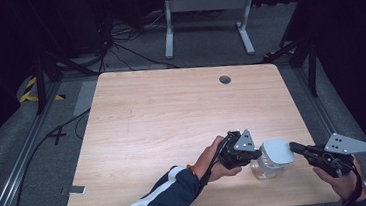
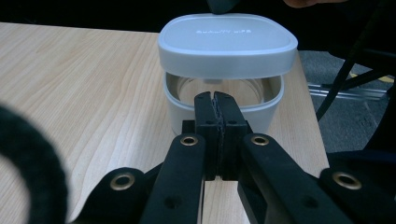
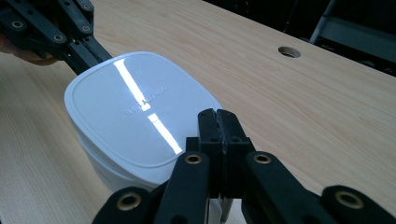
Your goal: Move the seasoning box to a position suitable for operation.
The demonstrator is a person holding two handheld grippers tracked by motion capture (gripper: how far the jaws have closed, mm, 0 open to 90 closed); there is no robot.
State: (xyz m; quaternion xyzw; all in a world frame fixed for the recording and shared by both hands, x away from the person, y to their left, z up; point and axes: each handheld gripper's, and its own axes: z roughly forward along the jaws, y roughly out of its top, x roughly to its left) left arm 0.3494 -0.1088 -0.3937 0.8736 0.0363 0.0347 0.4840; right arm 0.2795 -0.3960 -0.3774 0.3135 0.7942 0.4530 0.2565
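I keep my left tongs (image 2: 215, 100) clamped on the box (image 2: 223, 109) rim and lift the lid (image 3: 135, 107), pinched at 3 o'clock by my right tongs (image 3: 218, 116), straight up.

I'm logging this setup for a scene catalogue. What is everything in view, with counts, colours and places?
Table: one, light wood, centre; round cable hole near its far edge.
Container: one, white rim with clear walls, near right part of the table.
Lid: one, white, raised just above the container, its edge gripped.
Desk frame: one, grey-white, on the floor beyond the table.
Phone-like slab: one, on the floor left of the table.
Left gripper: one, black, fingers closed at the container's rim.
Right gripper: one, black, fingers closed at the lid's edge.
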